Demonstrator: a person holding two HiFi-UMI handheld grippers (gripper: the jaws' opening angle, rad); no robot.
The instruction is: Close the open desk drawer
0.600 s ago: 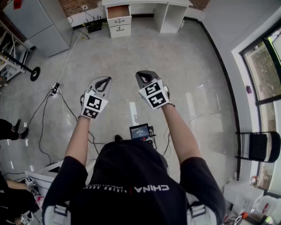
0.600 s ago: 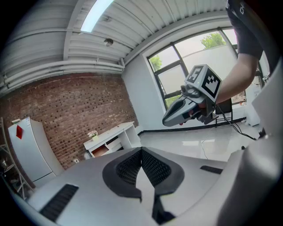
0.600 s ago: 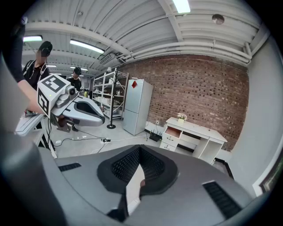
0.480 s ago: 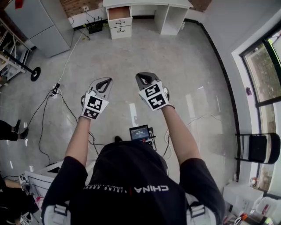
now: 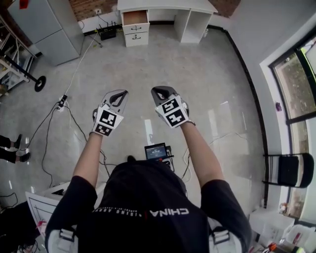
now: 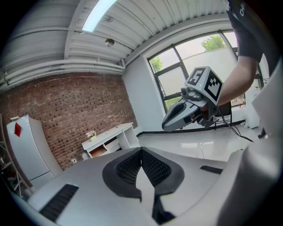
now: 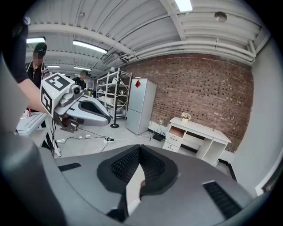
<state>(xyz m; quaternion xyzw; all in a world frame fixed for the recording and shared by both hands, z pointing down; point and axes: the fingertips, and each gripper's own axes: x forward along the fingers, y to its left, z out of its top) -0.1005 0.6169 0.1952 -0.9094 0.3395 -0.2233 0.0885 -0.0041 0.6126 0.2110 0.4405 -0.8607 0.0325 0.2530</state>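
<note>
A white desk (image 5: 168,6) stands far ahead against the brick wall. Its top left drawer (image 5: 135,18) is pulled out and shows a brown inside; two shut drawers sit below it. My left gripper (image 5: 118,94) and right gripper (image 5: 160,91) are held side by side in mid-air over the floor, well short of the desk. Both are shut with nothing between the jaws. In the left gripper view the desk (image 6: 108,140) is small beyond the left gripper (image 6: 141,152). The right gripper view shows the open drawer (image 7: 177,132) past the right gripper (image 7: 139,152).
A grey cabinet (image 5: 44,29) stands left of the desk, with a black box (image 5: 106,32) between them. Cables (image 5: 59,104) trail across the floor at left, beside a metal rack (image 5: 12,64). A chair (image 5: 291,165) sits by the right window wall. Someone's feet (image 5: 10,148) show at the left edge.
The desk has come slightly closer in the head view. Both grippers sit a little lower in the frame, still shut. The drawer is still open.
</note>
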